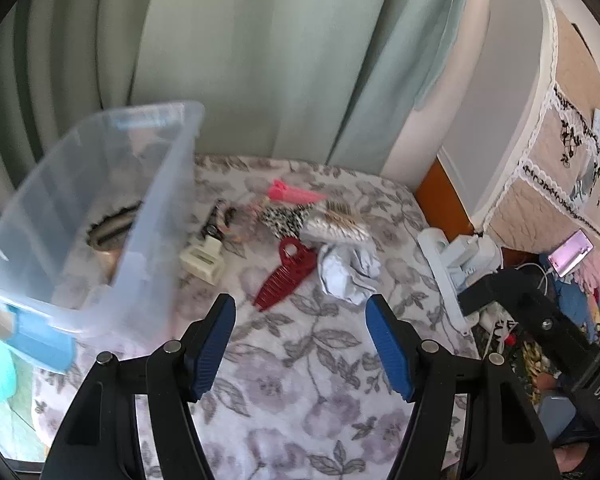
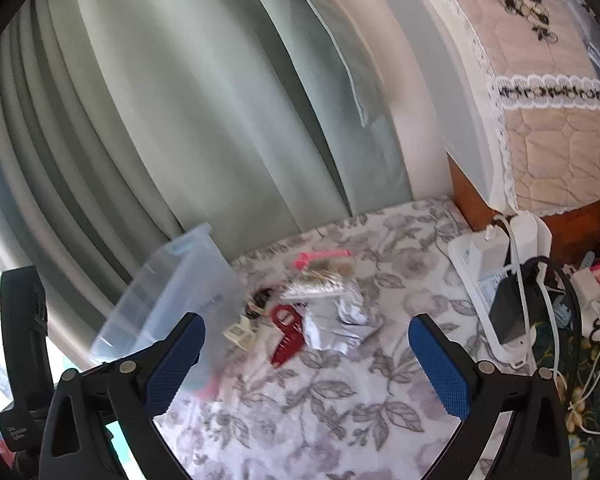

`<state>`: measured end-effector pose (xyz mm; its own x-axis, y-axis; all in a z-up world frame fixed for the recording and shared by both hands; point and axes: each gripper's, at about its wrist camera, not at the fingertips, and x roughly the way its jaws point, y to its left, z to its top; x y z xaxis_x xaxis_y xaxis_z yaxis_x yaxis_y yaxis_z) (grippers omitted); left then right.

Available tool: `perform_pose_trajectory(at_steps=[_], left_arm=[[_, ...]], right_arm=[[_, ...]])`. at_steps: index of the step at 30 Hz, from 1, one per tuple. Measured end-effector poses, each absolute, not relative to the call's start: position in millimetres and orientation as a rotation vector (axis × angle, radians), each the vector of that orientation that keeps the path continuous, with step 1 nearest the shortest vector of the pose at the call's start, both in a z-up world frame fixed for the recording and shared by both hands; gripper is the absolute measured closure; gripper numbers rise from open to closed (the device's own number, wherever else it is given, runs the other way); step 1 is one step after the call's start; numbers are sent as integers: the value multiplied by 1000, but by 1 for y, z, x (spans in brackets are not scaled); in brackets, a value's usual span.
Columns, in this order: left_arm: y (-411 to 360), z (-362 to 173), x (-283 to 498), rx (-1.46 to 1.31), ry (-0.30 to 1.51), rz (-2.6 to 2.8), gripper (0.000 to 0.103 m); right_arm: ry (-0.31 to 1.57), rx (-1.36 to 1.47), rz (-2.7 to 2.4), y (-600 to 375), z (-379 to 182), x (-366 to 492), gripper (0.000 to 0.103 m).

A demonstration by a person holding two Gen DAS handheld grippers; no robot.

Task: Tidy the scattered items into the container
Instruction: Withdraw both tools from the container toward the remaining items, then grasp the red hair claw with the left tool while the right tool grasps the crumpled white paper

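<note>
Home bedroom: floral bedspread [image 1: 300, 380], green curtains [image 1: 240, 60], lace-trimmed quilted cover [image 2: 540, 120] beside bed.

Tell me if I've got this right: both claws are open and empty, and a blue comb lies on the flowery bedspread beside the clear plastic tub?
Nearly. The comb is dark red, not blue, as the left wrist view shows. The rest holds: left claw and right claw are open and empty, and the comb lies on the bedspread beside the tub.

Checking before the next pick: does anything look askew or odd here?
Yes. The clear container sits tilted rather than flat on the floral bedspread, with something already inside. The red comb and crumpled white cloth lie loose beside it.
</note>
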<state>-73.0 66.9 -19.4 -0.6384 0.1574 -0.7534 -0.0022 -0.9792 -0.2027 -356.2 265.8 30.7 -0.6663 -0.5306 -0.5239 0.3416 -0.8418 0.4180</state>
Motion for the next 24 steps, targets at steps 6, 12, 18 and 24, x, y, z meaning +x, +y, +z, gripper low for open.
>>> perform_pose_trajectory(at_steps=[6,12,18,24], left_arm=[[71,-38,-85,-1331,-332,2711,17],[70,-53,-99,-1370,-319,2710,13],[71,-67,-116,-1370,-263,2719,0],[72,-85,-132,-1342,-206,2704,0]], right_arm=[[-387,969,-2453,267,16,-369,0],[-365,1041,-2428,261,0,-382,0],[-320,1067,-2420,253,-8,-397,0],[-277,1106,-2414,244,-17,-416,0]])
